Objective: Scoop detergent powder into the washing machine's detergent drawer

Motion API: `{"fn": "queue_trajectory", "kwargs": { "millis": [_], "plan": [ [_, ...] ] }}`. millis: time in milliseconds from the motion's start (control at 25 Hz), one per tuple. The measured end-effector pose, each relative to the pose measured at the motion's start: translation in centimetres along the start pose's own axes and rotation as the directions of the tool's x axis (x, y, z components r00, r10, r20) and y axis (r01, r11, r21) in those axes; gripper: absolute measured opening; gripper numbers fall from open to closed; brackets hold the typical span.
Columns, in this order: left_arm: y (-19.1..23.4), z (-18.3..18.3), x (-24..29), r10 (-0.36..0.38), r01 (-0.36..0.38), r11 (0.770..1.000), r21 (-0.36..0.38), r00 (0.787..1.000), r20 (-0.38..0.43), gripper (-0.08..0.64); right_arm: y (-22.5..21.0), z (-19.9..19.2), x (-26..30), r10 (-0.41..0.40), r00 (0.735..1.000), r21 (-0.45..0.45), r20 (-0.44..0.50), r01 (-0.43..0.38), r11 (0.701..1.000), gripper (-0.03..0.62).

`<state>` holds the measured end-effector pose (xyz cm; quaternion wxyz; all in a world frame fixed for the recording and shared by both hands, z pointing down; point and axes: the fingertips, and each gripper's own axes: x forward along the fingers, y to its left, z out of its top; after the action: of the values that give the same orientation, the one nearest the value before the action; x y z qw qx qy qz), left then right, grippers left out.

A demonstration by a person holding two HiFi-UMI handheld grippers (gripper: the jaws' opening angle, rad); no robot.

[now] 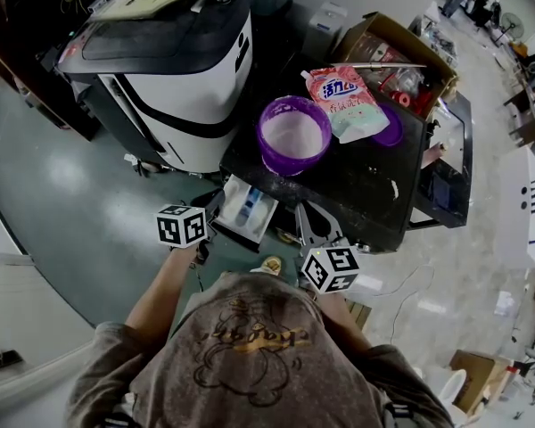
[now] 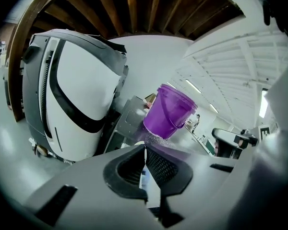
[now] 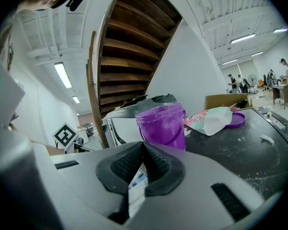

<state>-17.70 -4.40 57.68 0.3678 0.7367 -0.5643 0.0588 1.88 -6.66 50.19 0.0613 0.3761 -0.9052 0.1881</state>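
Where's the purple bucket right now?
In the head view, the purple bucket stands near the centre, on the left part of the black table, between the white washing machine and the pink detergent bag.

Washing machine (image 1: 160, 61) on the left, table (image 1: 366, 194) right beside it. On the table, the bucket (image 1: 294, 135) stands near the left edge. Behind it and to the right lies the detergent bag (image 1: 346, 102), overlapping the lid (image 1: 392, 132) on its right. A cardboard box (image 1: 388, 47) sits behind the bag. In front of the bucket, below the table edge, the detergent drawer (image 1: 248, 208) juts out, with the left gripper (image 1: 214, 207) on its left and the right gripper (image 1: 303, 212) on its right.
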Motion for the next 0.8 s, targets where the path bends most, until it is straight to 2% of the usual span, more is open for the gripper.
{"fn": "queue_trajectory", "kwargs": {
  "millis": [360, 800],
  "plan": [
    [-0.4, 0.1, 0.7, 0.024, -0.02, 0.992, 0.122, 0.999, -0.031, 0.023, -0.3, 0.0, 0.1, -0.009, 1.0, 0.005, -0.005, 0.009, 1.0, -0.006],
    [-0.6, -0.6, 1.6, 0.071, -0.052, 0.957, 0.284, 0.996, -0.058, 0.023, -0.9, -0.2, -0.2, -0.023, 1.0, 0.011, -0.004, 0.023, 1.0, -0.006]
  ]
}}
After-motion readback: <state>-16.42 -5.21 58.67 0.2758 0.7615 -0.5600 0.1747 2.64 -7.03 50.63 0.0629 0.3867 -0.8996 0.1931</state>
